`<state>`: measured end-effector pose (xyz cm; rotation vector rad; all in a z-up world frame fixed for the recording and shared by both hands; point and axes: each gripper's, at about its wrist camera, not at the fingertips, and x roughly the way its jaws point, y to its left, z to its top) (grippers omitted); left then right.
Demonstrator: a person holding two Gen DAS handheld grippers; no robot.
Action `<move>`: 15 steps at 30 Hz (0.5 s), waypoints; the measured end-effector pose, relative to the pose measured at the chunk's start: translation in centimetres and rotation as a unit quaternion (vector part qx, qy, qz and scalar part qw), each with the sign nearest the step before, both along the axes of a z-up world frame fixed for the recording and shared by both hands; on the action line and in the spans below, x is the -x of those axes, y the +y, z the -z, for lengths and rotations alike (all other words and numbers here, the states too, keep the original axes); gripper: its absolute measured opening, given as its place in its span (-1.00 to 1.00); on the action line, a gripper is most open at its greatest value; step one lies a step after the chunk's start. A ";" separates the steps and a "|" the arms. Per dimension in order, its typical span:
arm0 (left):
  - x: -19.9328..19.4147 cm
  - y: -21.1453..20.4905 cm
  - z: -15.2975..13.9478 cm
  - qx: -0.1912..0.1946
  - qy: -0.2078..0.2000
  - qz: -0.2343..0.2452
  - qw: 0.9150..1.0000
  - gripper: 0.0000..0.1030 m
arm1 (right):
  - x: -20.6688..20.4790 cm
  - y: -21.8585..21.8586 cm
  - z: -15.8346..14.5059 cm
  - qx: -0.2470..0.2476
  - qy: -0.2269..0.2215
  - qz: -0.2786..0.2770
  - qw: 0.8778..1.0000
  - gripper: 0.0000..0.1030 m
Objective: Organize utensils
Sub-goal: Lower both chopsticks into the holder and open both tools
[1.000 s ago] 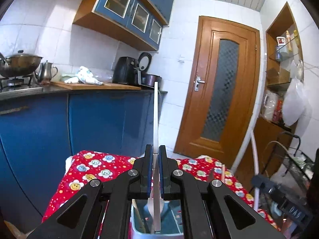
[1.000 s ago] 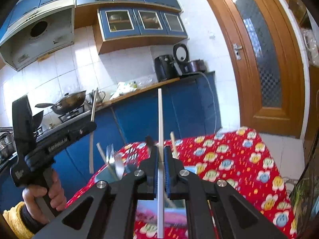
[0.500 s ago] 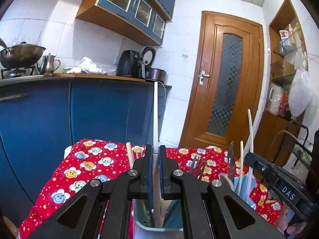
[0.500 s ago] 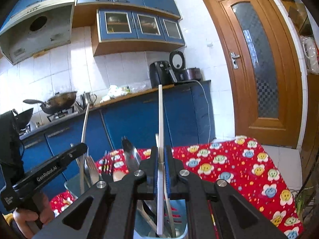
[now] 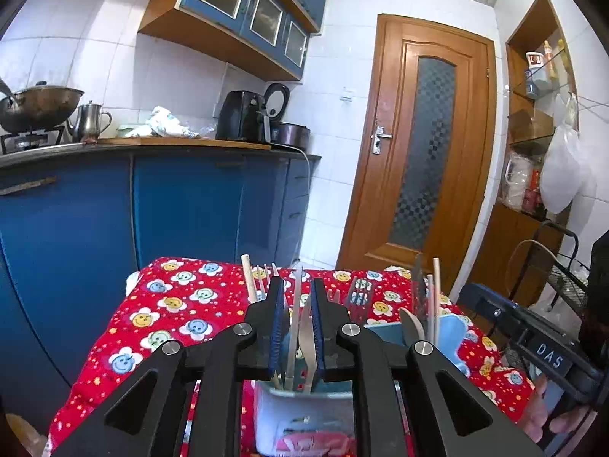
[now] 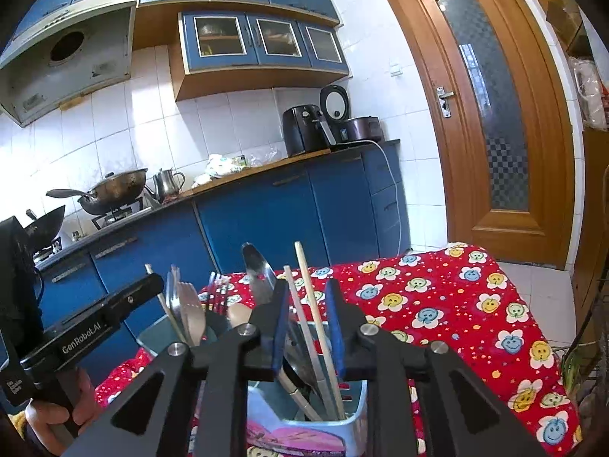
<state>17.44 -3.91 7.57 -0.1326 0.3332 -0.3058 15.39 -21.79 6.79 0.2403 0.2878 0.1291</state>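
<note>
A light blue utensil holder (image 5: pixel 304 419) stands on the red flowered tablecloth (image 5: pixel 171 304); it also shows in the right wrist view (image 6: pixel 304 434). It holds chopsticks, forks, spoons and knives upright. My left gripper (image 5: pixel 297 327) is open, its jaws either side of a metal utensil (image 5: pixel 295 327) standing loose in the holder. My right gripper (image 6: pixel 306 327) is open around a pale chopstick (image 6: pixel 314 320) resting in the holder. Each gripper's body shows in the other's view.
Blue kitchen cabinets (image 6: pixel 266 221) with a wok (image 6: pixel 114 190), kettle and air fryer (image 6: pixel 304 129) stand behind the table. A wooden door (image 5: pixel 422 152) is at the back right. A wire rack (image 5: pixel 563 285) is at the right.
Both grippers have lowered their utensils into the holder and opened. The metal utensil and the chopstick now stand loose in the holder.
</note>
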 end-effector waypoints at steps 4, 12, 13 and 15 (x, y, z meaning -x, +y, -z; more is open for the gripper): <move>1.4 0.5 -0.5 0.001 0.012 0.003 1.000 -0.73 | 1.6 0.2 -0.7 -0.004 0.003 0.002 1.000 -0.52; 5.2 1.4 -1.3 -0.013 0.025 0.007 1.000 -0.34 | 5.7 1.0 -1.5 -0.009 0.020 -0.001 1.000 -0.33; 5.9 1.6 -1.4 -0.015 0.024 0.007 1.000 -0.29 | 6.1 1.1 -1.5 -0.010 0.022 -0.002 1.000 -0.24; 7.0 1.8 -1.5 -0.019 0.026 0.005 0.999 -0.04 | 7.0 1.3 -1.5 -0.013 0.027 -0.006 1.000 -0.10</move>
